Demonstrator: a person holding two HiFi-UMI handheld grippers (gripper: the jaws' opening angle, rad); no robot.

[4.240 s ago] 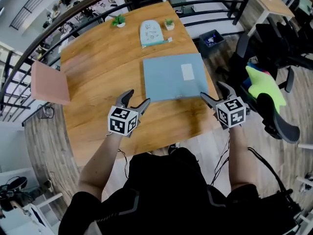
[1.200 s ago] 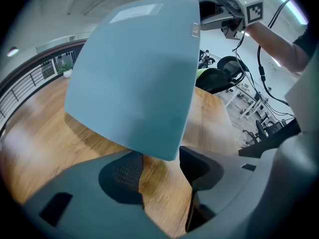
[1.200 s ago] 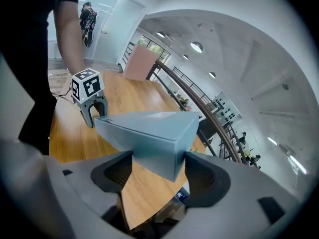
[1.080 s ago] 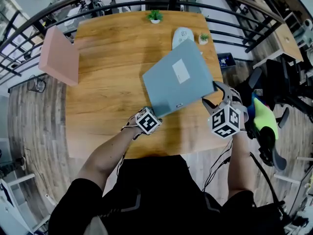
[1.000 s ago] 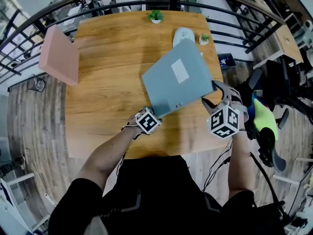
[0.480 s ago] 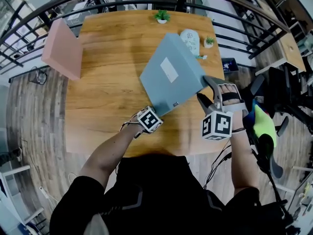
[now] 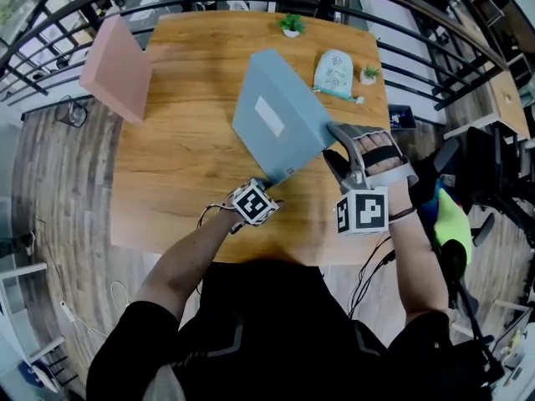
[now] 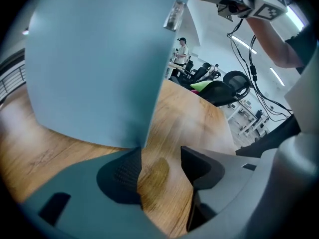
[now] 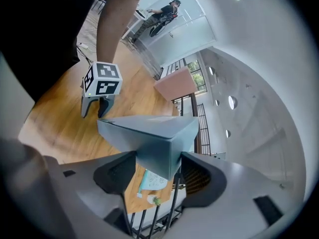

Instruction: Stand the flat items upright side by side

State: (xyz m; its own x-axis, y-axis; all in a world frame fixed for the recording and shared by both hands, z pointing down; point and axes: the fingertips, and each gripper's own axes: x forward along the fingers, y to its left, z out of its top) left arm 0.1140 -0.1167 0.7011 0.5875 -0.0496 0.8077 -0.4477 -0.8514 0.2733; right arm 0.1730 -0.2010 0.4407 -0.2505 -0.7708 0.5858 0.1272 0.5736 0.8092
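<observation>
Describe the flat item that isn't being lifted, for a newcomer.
Find the wooden table, then its far left corner. The pink flat box there is the only pink thing; the blue-grey box nearby carries a white label.

Bright, even daylight fills the room, leaving a soft sheen on the wooden counter [image 7: 184,140] and a faint shadow beside the tilted blue box [image 7: 276,119]. All 3 views bow strongly at the edges. The 2 gripper views darken at their corners and blur whatever sits nearest the lens.
</observation>
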